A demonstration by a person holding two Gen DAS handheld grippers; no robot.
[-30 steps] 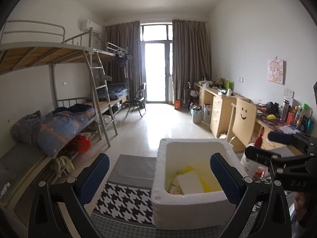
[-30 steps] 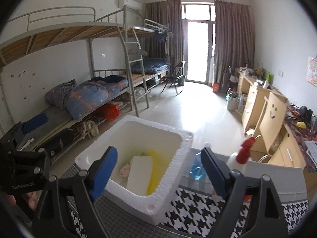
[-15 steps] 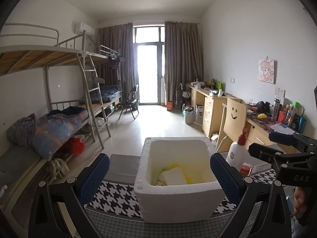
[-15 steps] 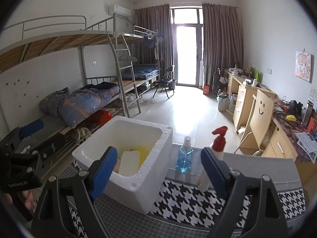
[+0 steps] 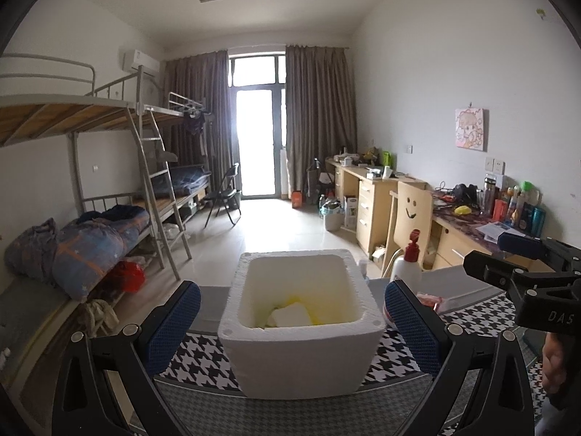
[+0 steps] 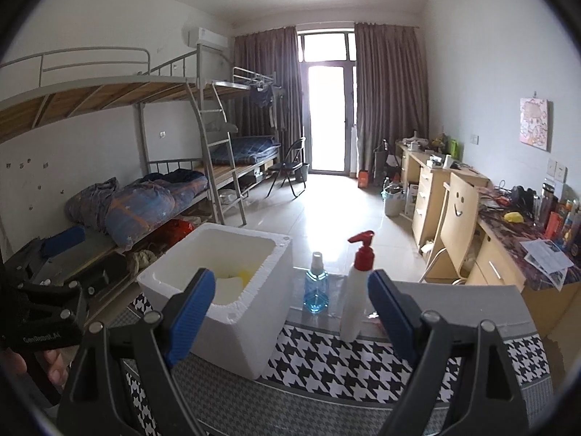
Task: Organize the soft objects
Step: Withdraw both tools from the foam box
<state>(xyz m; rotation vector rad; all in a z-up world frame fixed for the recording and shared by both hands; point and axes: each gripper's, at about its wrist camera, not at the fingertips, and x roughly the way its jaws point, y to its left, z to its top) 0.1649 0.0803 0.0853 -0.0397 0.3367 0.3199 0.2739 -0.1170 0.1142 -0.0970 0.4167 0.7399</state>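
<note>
Foam box [image 5: 301,330], lower centre of the left wrist view, stood dead ahead of the left gripper [image 5: 292,321]; its white block [image 5: 290,315] and yellow item [image 5: 308,309] lay inside. Right gripper [image 6: 292,318] sat right of it, facing the pump bottle [image 6: 357,290]. Both grippers were spread and empty; houndstooth mat [image 6: 326,356] lay bare in front.

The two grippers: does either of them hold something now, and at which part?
Nothing is held. The left gripper and the right gripper both stand open with empty jaws, apart from the white foam box on the table.
</note>
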